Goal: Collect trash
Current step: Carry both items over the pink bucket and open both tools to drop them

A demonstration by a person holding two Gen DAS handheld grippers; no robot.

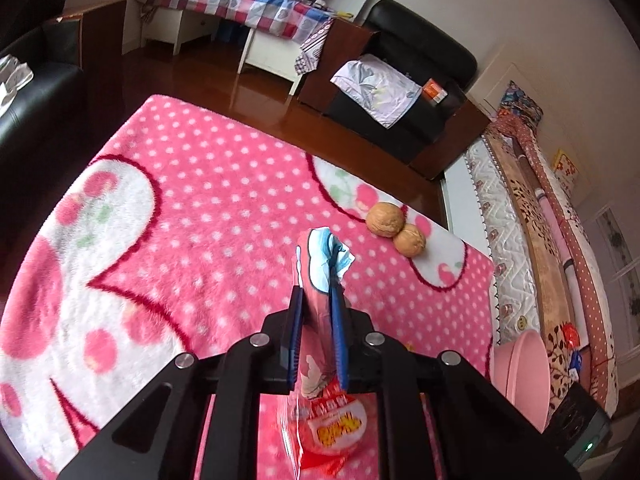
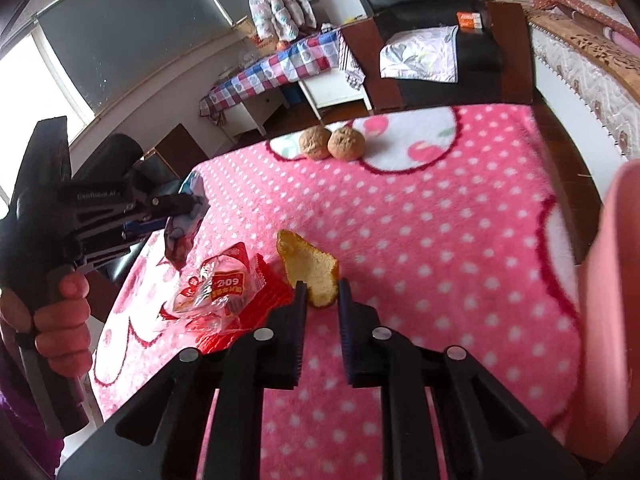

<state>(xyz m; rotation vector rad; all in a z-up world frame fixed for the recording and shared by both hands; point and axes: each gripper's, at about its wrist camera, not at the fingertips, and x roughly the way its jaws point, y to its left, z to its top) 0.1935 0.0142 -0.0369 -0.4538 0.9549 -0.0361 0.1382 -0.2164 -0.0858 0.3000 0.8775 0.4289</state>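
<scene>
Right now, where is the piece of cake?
In the right wrist view, the piece of cake lies on the pink blanket, at the right gripper, beside the red wrapper.

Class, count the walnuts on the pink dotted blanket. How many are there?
2. Both walnuts sit touching at the blanket's far edge: one, the other beside it. More may lie outside the views.

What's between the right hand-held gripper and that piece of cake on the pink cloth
Nothing visible. The right hand-held gripper already has the cake piece between its fingertips, near end first. The red-and-clear wrapper lies beside it on the left, and the two walnuts sit farther back.
</scene>
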